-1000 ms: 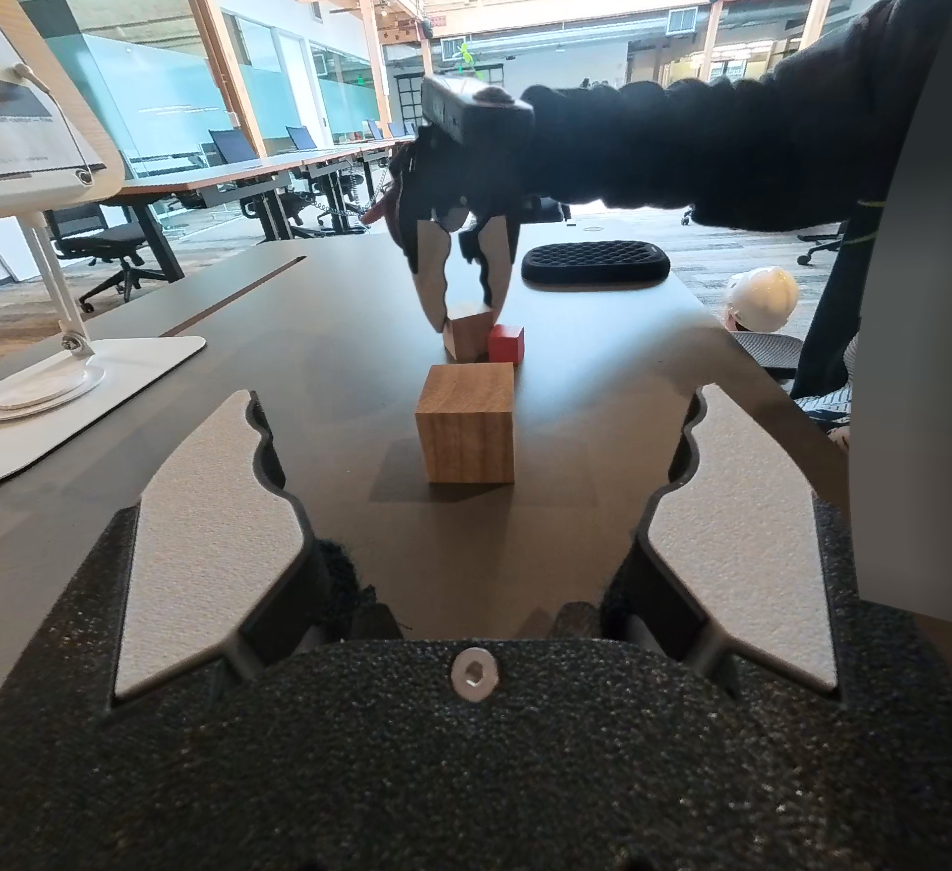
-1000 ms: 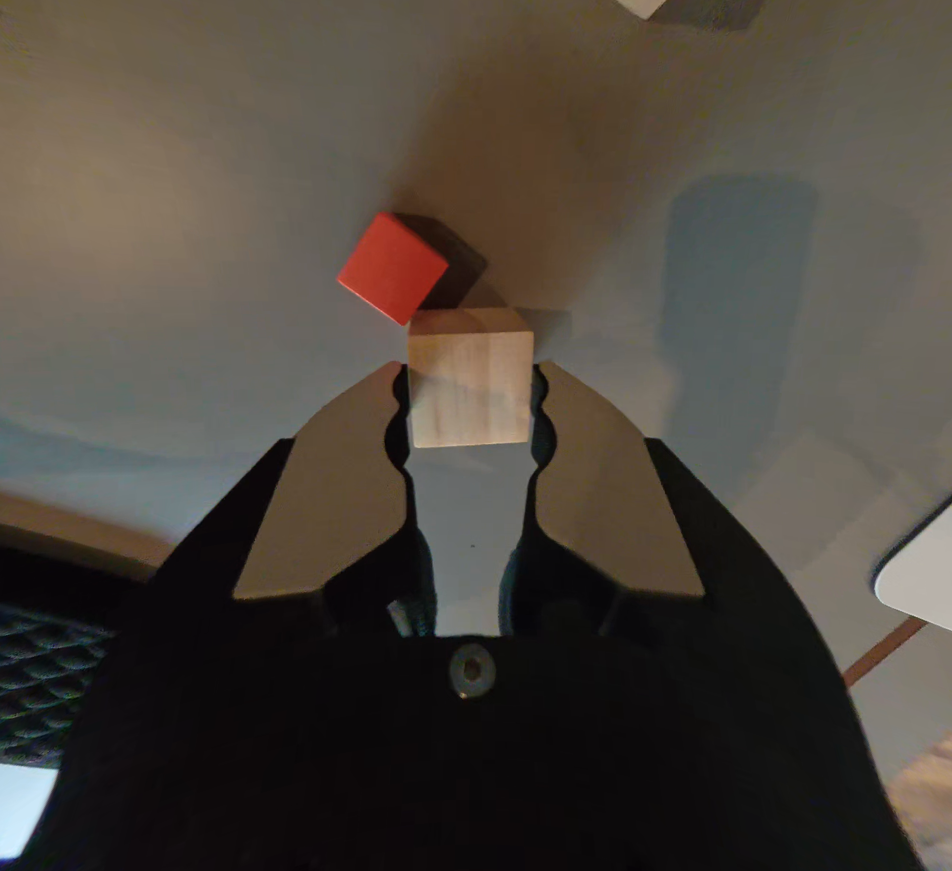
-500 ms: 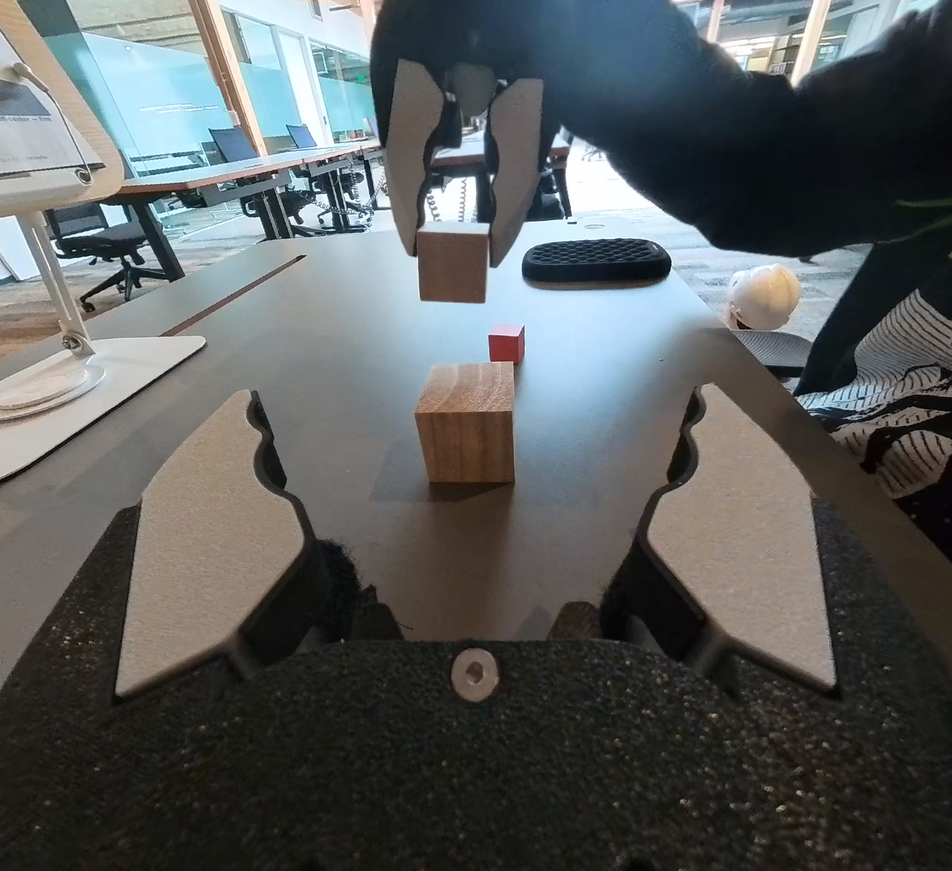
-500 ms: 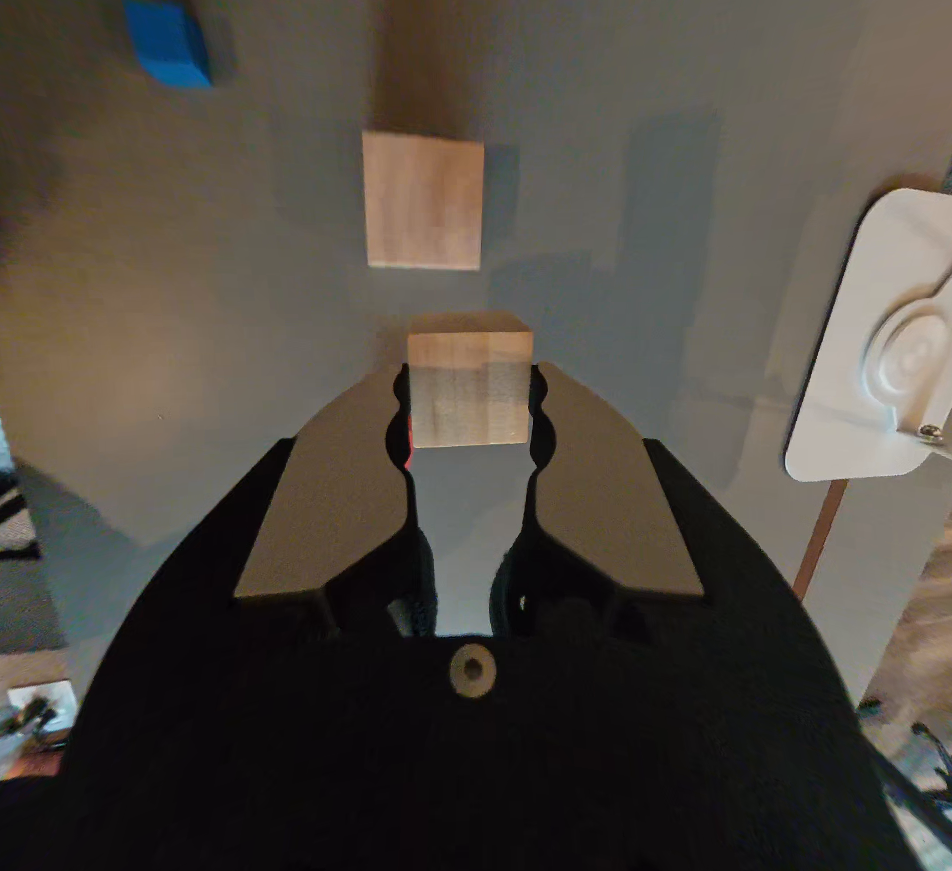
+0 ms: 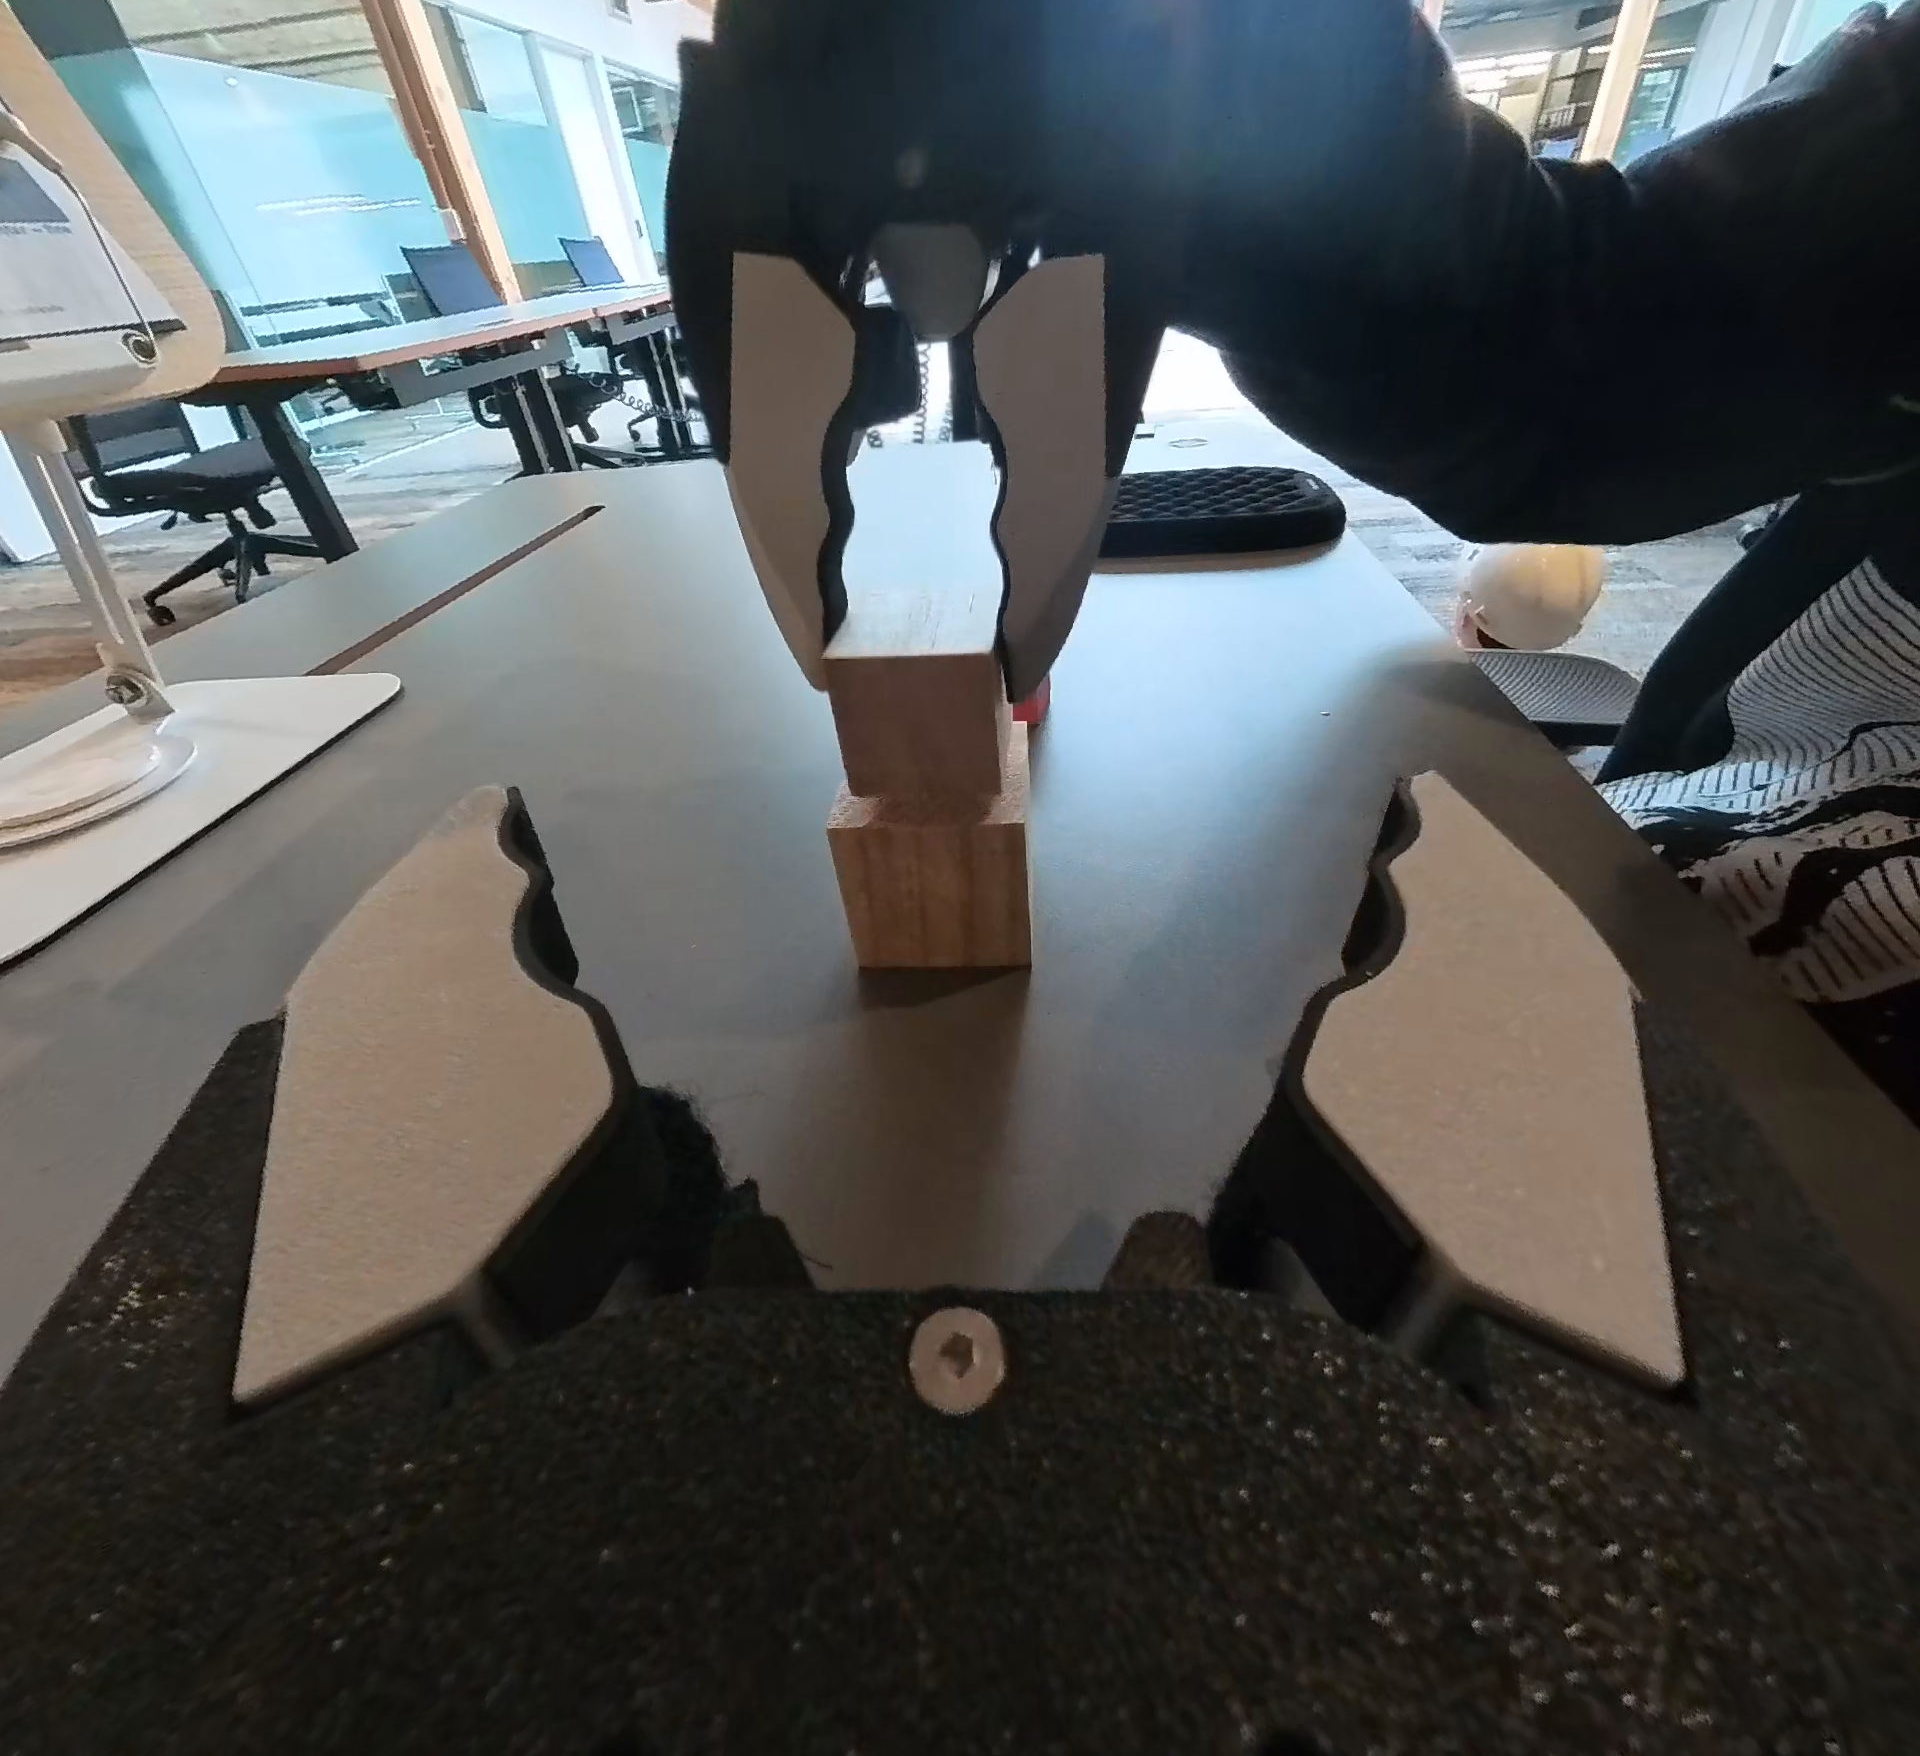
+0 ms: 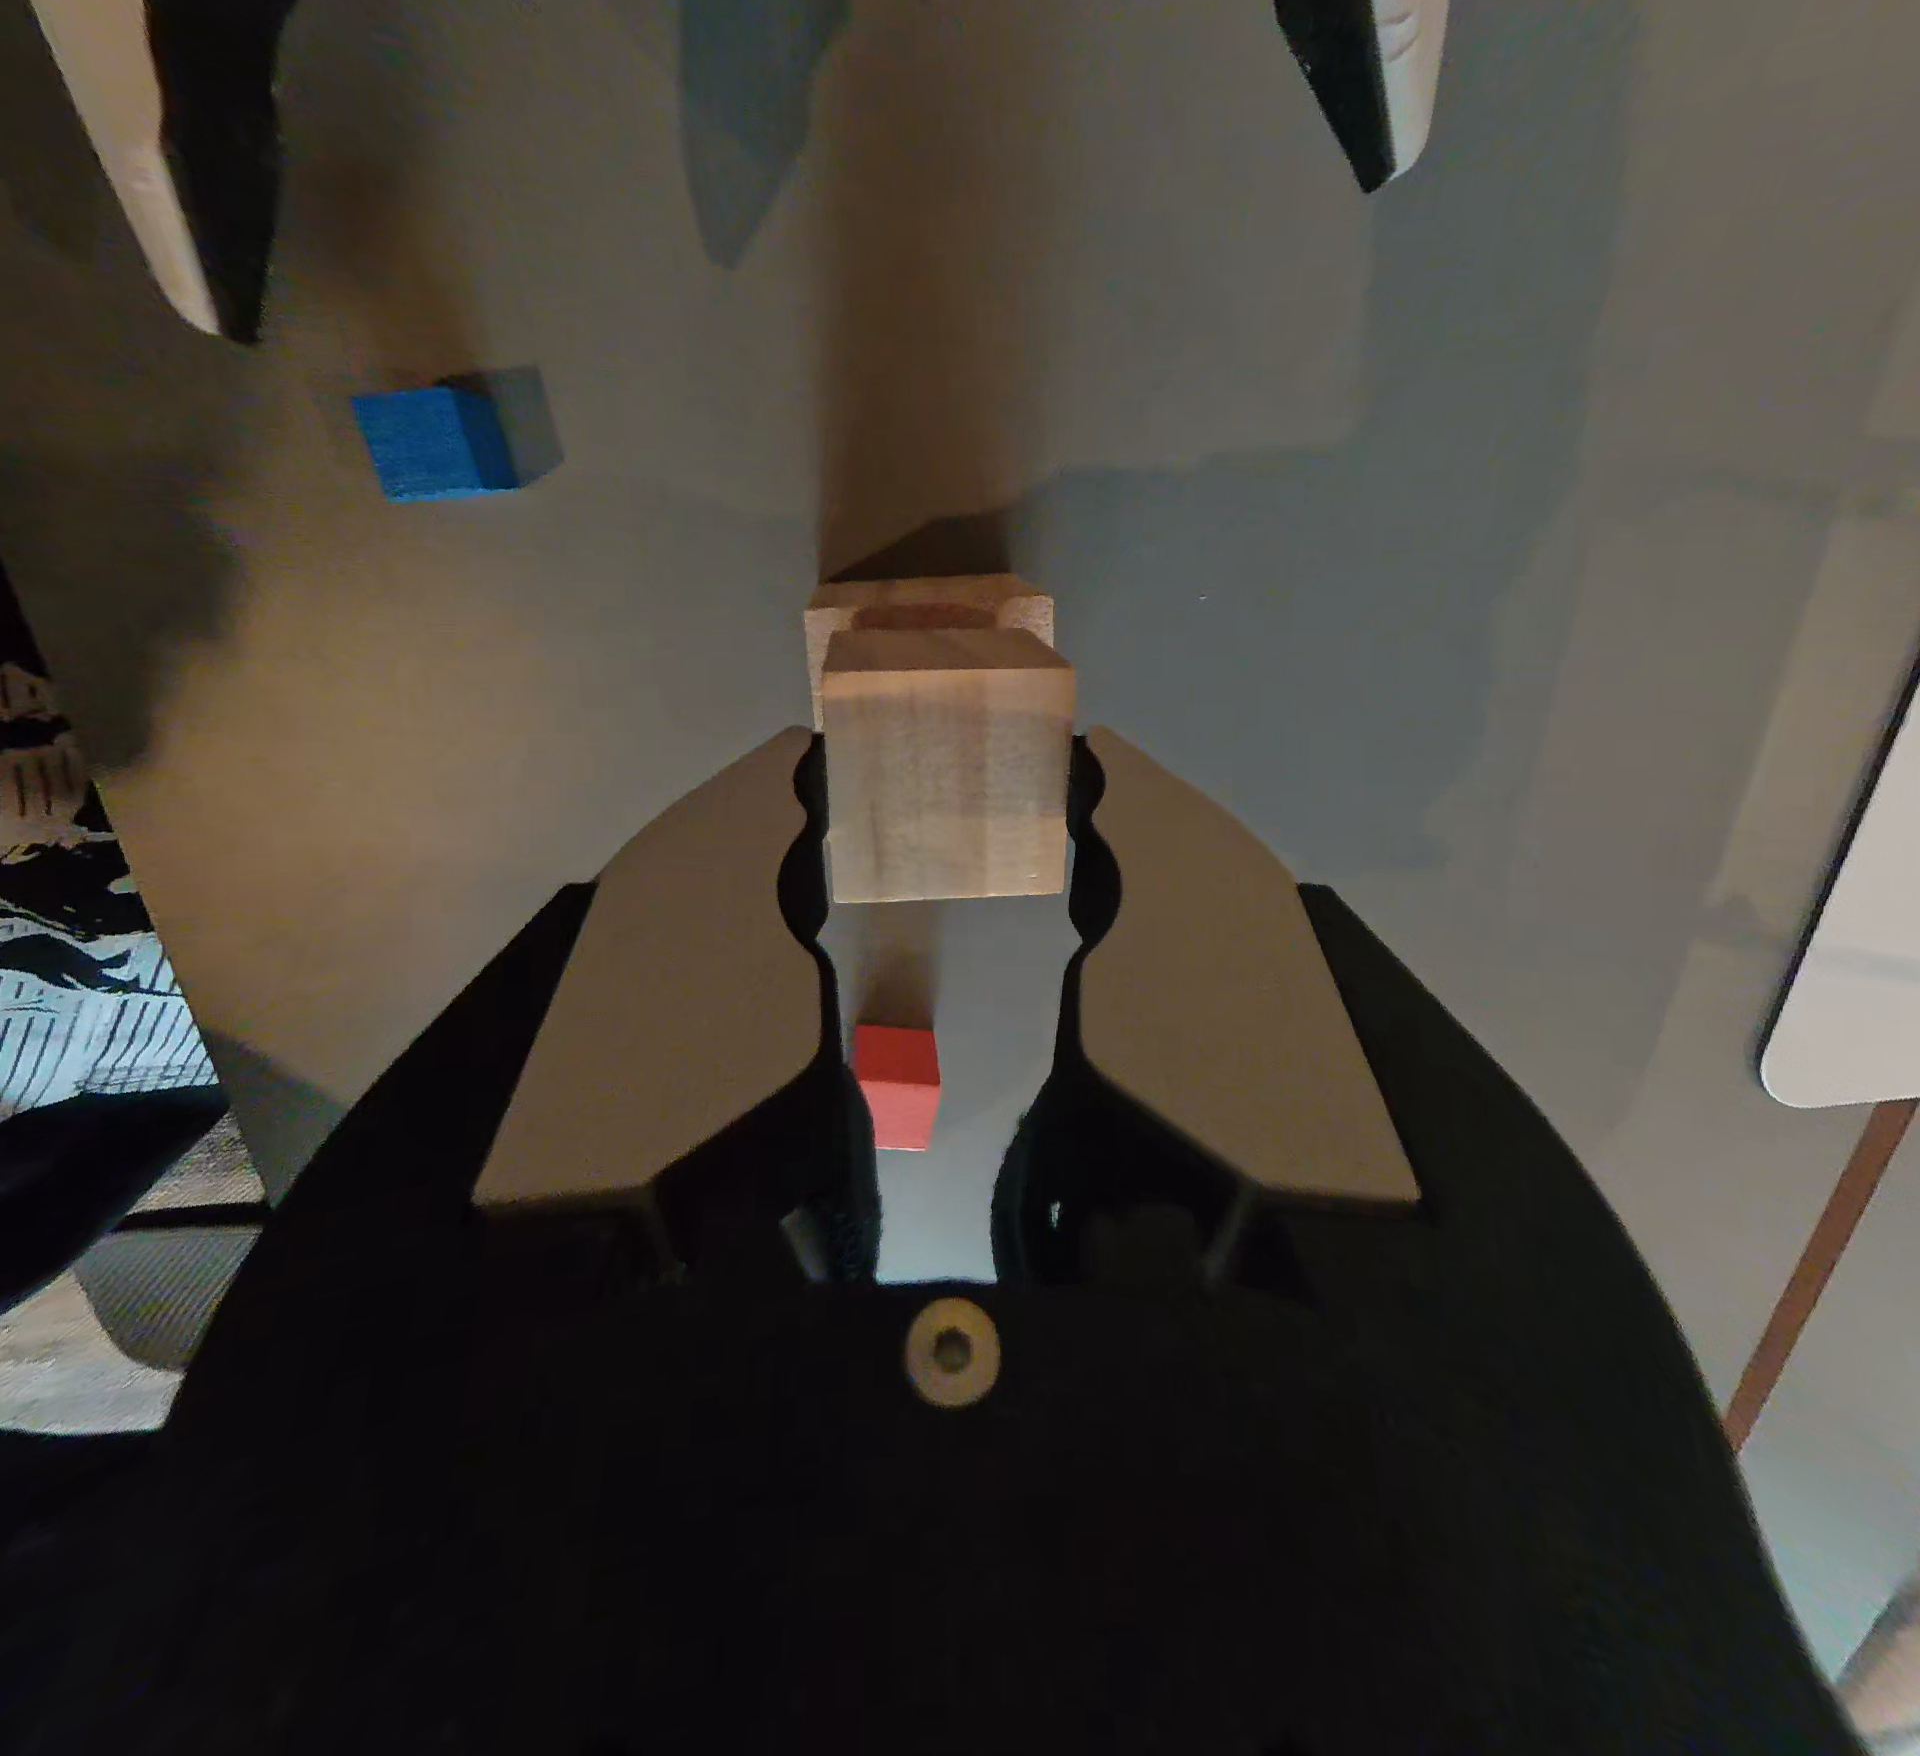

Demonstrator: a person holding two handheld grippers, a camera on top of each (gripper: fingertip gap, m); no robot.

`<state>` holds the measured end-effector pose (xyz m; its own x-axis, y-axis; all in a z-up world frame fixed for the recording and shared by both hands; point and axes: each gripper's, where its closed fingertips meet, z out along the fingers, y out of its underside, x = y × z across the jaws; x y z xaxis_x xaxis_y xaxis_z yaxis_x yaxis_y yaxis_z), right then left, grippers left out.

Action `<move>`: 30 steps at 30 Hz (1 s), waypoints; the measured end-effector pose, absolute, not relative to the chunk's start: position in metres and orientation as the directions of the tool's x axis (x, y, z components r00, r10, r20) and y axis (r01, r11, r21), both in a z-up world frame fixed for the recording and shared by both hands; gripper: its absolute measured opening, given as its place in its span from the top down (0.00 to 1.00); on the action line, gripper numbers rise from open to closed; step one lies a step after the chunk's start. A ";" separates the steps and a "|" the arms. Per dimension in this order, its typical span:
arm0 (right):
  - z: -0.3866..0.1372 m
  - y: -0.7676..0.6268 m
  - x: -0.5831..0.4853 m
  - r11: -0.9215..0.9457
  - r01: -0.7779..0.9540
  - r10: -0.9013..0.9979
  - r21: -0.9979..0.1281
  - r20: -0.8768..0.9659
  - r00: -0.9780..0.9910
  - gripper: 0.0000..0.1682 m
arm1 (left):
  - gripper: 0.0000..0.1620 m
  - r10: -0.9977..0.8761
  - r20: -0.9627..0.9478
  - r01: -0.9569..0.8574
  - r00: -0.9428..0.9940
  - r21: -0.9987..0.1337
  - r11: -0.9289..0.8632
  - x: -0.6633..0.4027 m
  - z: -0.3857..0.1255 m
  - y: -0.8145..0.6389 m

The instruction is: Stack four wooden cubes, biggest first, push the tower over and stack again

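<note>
Currently the right gripper (image 6: pixel 948 818) clamps the second cube (image 5: pixel 914 719) directly above the largest cube (image 5: pixel 940 891) on the table (image 5: pixel 1195 771). Next: lower squarely, then release. Left gripper (image 5: pixel 956 958) jaws spread wide, empty.

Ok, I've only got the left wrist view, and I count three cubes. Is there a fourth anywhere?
Observer: Yes. The right wrist view shows a blue cube on the table, off to one side of the large wooden cube.
Operator: Is the red one touching the stack?
Observer: No, the red cube sits alone, clear of it.
Operator: Is the grip square?
Observer: The right gripper clamps the smaller wooden cube flat on two opposite faces.
</note>
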<state>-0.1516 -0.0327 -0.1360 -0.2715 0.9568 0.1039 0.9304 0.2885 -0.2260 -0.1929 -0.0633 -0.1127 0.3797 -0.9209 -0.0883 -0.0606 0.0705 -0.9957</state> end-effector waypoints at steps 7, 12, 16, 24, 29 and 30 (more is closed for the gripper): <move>-0.141 -0.032 -0.150 0.322 0.922 0.947 -0.216 0.091 -0.309 0.74 | 0.11 -0.922 -0.080 -0.055 0.380 -0.996 0.064 -0.193 -0.112 -0.063; -0.142 -0.032 -0.153 0.314 0.921 0.949 -0.232 0.083 -0.303 0.68 | 0.11 -0.922 -0.083 -0.057 0.379 -0.996 0.066 -0.193 -0.113 -0.063; -0.128 -0.033 -0.150 0.315 0.907 0.949 -0.279 0.107 -0.296 0.61 | 0.11 -0.921 -0.082 -0.056 0.380 -0.996 0.066 -0.193 -0.112 -0.063; -0.134 -0.019 -0.073 0.258 0.920 0.965 -0.296 0.121 -0.232 0.62 | 0.11 -0.920 -0.081 -0.057 0.383 -0.996 0.064 -0.193 -0.112 -0.062; -0.174 -0.011 -0.038 0.159 0.959 0.986 -0.237 0.088 -0.141 0.64 | 0.11 -0.919 -0.078 -0.052 0.388 -0.997 0.062 -0.194 -0.112 -0.062; -0.179 -0.010 -0.035 0.146 0.961 0.988 -0.234 0.082 -0.131 0.65 | 0.11 -0.918 -0.078 -0.051 0.388 -0.997 0.063 -0.194 -0.112 -0.062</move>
<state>-0.0354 -0.0098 -0.1791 -0.1307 0.9880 0.0819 0.9613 0.1465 -0.2335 -0.1941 -0.0617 -0.1118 0.3884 -0.9182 -0.0776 -0.0508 0.0627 -0.9967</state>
